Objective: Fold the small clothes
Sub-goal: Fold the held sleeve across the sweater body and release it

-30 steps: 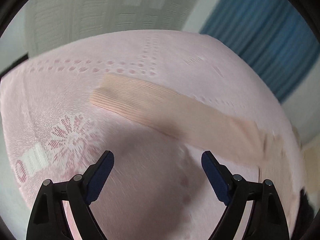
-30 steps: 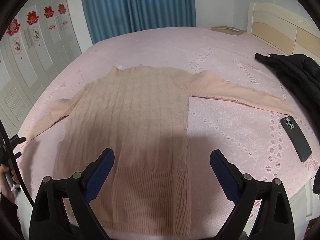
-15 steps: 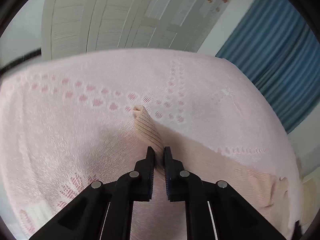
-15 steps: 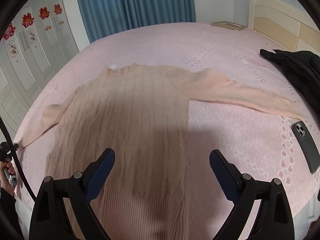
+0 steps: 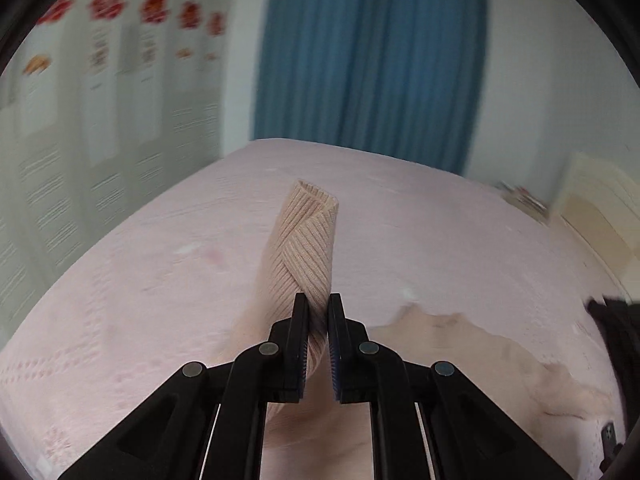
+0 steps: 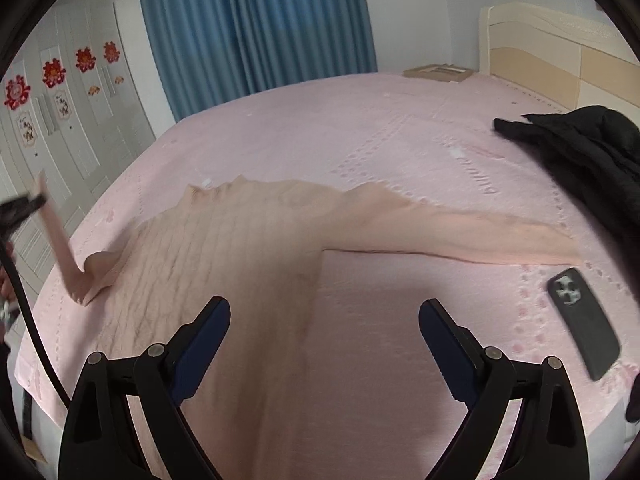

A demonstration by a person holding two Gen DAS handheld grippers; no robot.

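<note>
A peach ribbed sweater [image 6: 240, 248] lies face up on the pink bedspread [image 6: 360, 128], its right sleeve [image 6: 480, 236] stretched out flat. My left gripper [image 5: 318, 312] is shut on the left sleeve's cuff [image 5: 308, 240], which stands up above the jaws. In the right wrist view that left gripper [image 6: 38, 200] holds the sleeve [image 6: 64, 256] lifted off the bed at the far left. My right gripper [image 6: 324, 320] hangs open over the sweater's lower body, nothing between its fingers.
A black phone [image 6: 584, 320] lies on the bed near the right sleeve's end. A black jacket [image 6: 580, 148] is heaped at the right. A cream headboard [image 6: 560, 56], blue curtain [image 6: 256, 28] and white wardrobe doors [image 6: 60, 112] surround the bed.
My left gripper closed on the left sleeve's cuff and lifted it up off the bed, swinging toward the sweater's body. The right gripper shifted slightly over the sweater and stayed open.
</note>
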